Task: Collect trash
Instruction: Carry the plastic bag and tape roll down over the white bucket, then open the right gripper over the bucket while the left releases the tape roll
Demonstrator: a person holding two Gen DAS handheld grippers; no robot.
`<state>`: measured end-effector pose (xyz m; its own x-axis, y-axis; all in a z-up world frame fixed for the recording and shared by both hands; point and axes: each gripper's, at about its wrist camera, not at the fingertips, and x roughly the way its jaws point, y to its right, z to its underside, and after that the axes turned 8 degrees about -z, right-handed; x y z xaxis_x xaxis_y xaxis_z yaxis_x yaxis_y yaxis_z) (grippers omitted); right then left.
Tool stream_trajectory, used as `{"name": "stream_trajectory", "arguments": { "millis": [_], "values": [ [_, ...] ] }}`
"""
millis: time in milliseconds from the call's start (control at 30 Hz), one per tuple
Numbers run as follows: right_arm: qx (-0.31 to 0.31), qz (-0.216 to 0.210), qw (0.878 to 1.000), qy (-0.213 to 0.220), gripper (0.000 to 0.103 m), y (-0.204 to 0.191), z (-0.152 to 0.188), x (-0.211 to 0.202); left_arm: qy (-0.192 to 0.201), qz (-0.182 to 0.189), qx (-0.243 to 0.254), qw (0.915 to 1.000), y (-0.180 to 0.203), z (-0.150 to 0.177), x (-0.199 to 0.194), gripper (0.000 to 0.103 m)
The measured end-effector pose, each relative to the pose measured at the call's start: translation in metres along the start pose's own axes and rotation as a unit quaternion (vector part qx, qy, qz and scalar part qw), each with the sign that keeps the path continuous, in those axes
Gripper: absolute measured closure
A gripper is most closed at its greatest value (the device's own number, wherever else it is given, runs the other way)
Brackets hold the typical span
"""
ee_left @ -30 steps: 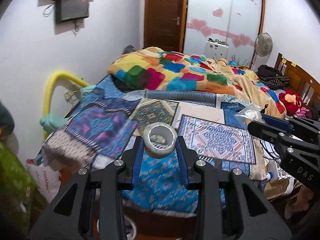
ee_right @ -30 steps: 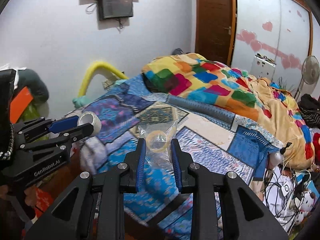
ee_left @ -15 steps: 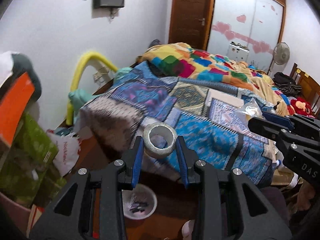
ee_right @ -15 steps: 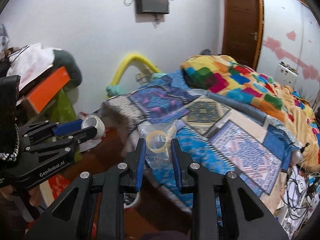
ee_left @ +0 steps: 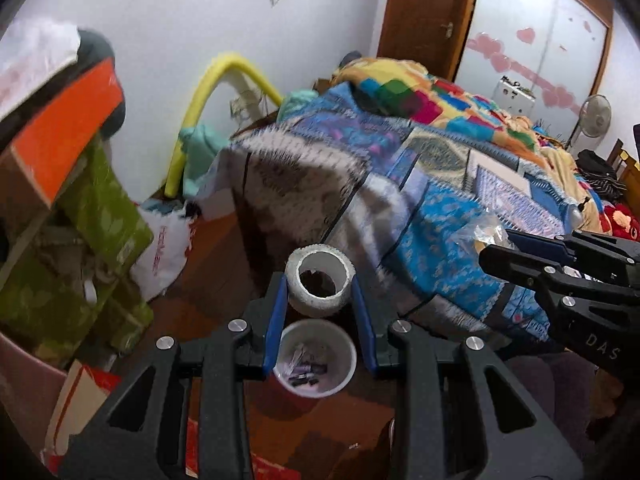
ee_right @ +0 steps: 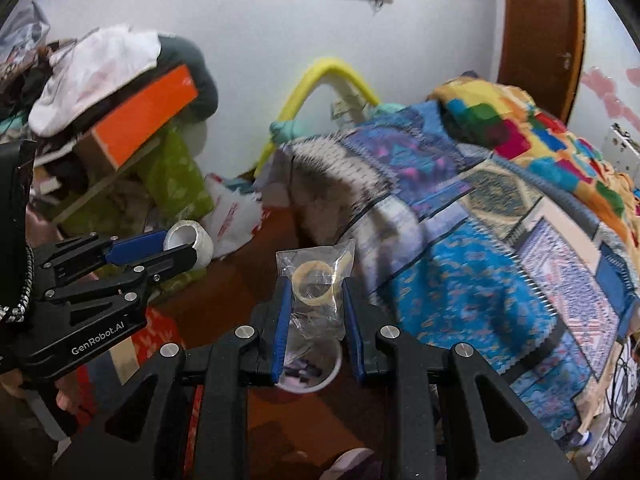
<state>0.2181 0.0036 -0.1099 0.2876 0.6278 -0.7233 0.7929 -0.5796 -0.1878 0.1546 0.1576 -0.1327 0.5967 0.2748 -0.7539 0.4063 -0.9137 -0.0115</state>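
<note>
My left gripper (ee_left: 319,297) is shut on a white tape roll (ee_left: 320,285), held in the air above a white round bin (ee_left: 316,360) on the floor; the roll also shows in the right wrist view (ee_right: 188,242). My right gripper (ee_right: 314,302) is shut on a clear plastic bag with a yellowish tape ring inside (ee_right: 314,280), also held over the bin (ee_right: 320,376). The right gripper (ee_left: 520,252) shows at the right of the left wrist view. The left gripper (ee_right: 160,250) shows at the left of the right wrist view.
A bed with a blue patterned blanket (ee_left: 440,208) fills the right. At the left stands a cluttered pile with an orange box (ee_left: 68,128) and green boxes (ee_left: 100,216), and a white plastic bag (ee_left: 164,252) lies on the brown floor. A yellow padded rail (ee_left: 208,92) stands by the wall.
Both grippers have swung left and down, away from the bed top, with the roll and the bag still held. The white bin on the floor now lies right under them.
</note>
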Motion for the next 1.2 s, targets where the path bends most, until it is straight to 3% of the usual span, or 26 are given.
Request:
{"name": "stream_trajectory", "arguments": {
  "millis": [367, 667, 767, 1033, 1200],
  "values": [
    [0.027, -0.031, 0.994, -0.106, 0.08, 0.002, 0.016, 0.085, -0.091, 0.005, -0.029, 0.9954, -0.02, 0.04, 0.069, 0.071],
    [0.081, -0.088, 0.974, -0.194, 0.074, 0.021, 0.018, 0.144, -0.142, 0.006, -0.052, 0.9884, -0.028, 0.05, 0.112, 0.071],
    [0.094, -0.095, 0.971, -0.199, 0.07, 0.027, 0.016, 0.151, -0.154, 0.008, -0.056, 0.9865, -0.028, 0.05, 0.123, 0.071],
    [0.081, -0.073, 0.978, -0.178, 0.066, 0.036, 0.007, 0.14, -0.178, 0.031, -0.056, 0.9819, -0.015, 0.039, 0.147, 0.068],
    [0.082, -0.053, 0.983, -0.156, 0.066, 0.043, 0.009, 0.119, -0.188, 0.008, -0.047, 0.9811, -0.005, 0.032, 0.156, 0.066]
  ]
}}
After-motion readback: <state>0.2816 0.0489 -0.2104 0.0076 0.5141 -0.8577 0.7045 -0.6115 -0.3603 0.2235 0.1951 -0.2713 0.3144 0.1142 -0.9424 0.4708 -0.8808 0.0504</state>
